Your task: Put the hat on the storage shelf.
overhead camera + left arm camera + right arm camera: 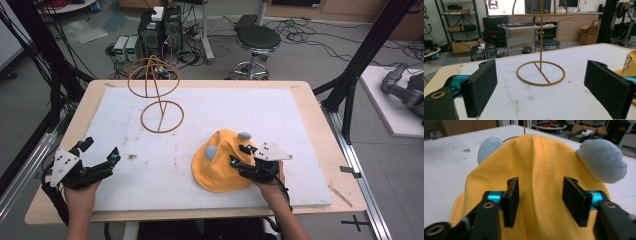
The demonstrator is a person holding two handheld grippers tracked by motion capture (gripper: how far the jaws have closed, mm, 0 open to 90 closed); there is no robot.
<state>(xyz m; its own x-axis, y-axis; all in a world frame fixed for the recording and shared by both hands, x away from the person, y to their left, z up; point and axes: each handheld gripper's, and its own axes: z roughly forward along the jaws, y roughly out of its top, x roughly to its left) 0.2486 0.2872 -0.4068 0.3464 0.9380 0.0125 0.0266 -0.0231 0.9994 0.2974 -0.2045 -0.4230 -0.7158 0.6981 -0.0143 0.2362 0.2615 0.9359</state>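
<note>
Nothing is placed yet: the yellow hat (220, 162) lies on the tabletop (310, 115), right gripper (240, 155) fingers apart over it; left gripper (100, 150) fingers apart, wire stand (160, 100) bare.

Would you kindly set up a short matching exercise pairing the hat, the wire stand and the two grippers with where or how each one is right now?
Things:
1. yellow hat
2. wire stand
3. left gripper
4. right gripper

States:
A. jaws open over the hat's fabric
B. upright at the far left of the white mat
C. jaws open, holding nothing, facing the stand
D. slumped on the mat, two blue ears showing

Pairs: 1-D, 2-B, 3-C, 4-A
</note>
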